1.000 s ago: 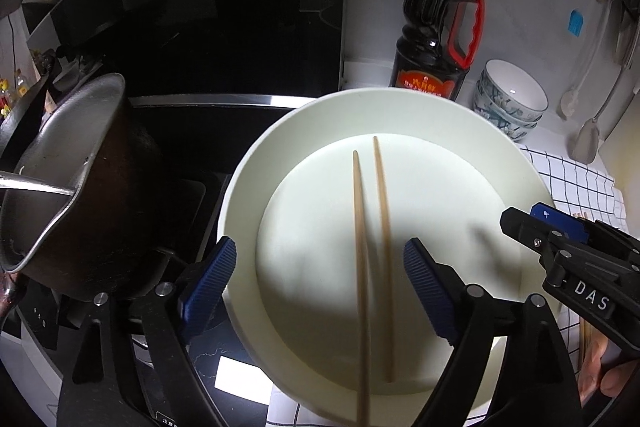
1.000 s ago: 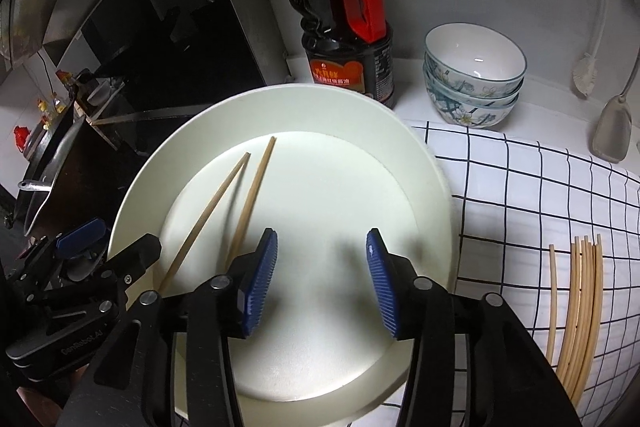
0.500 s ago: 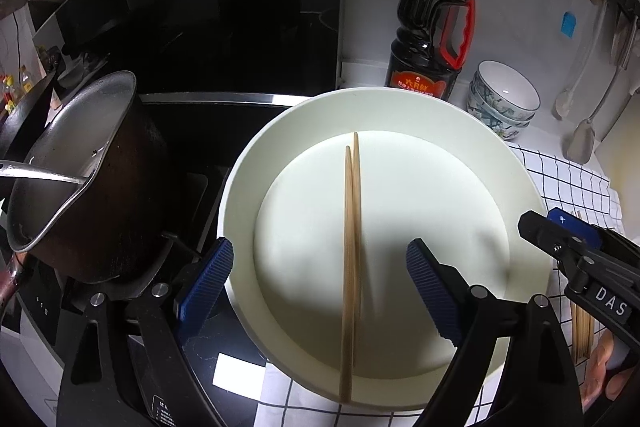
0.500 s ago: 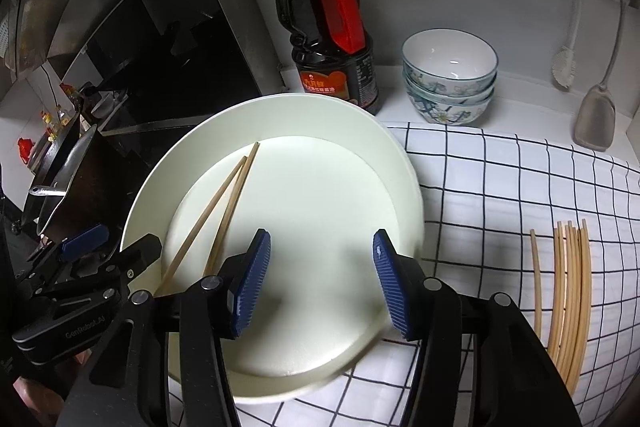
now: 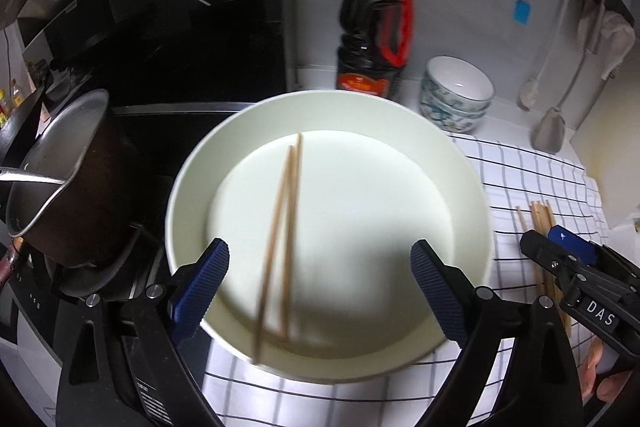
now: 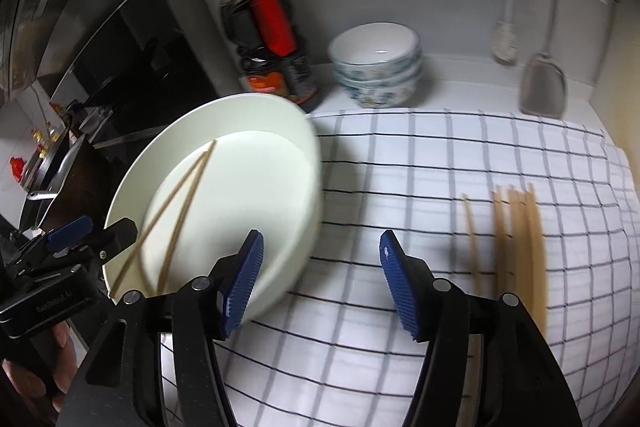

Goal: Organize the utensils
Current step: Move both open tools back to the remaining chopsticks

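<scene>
Your left gripper (image 5: 320, 287) stood wide open and empty over the near edge of a white plate (image 5: 452, 163). Two chopsticks (image 5: 280, 239) lay loose in that plate, their near ends poking past its rim toward you. Your right gripper (image 6: 320, 283) was also wide open and empty, above a checked cloth (image 6: 440, 155), with the plate just to its left. A bundle of chopsticks (image 6: 516, 239) lay on the cloth to the right. The plate seemed to overhang the cloth's edge beside a pot (image 5: 76, 179), so bumping its rim could have tipped it. The loose pair, crossed at an angle, could have rolled or slipped out of a pinch.
</scene>
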`<state>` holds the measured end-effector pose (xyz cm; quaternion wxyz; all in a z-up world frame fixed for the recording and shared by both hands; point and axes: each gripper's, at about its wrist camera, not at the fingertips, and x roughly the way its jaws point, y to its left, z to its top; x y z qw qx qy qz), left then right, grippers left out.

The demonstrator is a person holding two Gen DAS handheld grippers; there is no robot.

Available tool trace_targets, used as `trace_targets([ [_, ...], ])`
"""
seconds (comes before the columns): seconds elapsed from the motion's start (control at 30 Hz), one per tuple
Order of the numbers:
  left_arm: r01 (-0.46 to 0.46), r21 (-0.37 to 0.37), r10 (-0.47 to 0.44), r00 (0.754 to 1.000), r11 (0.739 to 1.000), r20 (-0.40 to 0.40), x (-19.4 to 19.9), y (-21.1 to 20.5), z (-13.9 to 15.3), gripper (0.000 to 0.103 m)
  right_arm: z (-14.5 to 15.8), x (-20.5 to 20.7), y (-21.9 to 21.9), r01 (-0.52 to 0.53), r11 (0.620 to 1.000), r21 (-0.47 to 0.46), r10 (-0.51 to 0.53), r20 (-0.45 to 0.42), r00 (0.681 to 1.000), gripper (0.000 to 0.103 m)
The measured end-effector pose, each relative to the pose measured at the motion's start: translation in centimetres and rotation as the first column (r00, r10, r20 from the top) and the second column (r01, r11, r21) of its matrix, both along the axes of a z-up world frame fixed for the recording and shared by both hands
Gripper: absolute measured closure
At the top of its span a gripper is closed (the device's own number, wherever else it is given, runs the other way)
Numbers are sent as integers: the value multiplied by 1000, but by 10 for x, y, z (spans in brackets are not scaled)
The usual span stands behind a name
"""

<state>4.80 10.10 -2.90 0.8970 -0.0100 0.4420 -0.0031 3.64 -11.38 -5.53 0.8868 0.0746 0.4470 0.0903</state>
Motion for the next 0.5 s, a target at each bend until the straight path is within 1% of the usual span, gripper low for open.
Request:
trace_targets([
  [0.27, 54, -11, -54, 998, 998, 11, -14, -43, 7, 11, 3, -26, -53, 66, 998, -4, -66, 2, 998, 41],
  [0.5, 127, -20, -127, 992, 992, 16, -22, -88, 8, 10, 0, -44, -94, 121, 993, -6, -121, -5, 993, 40],
])
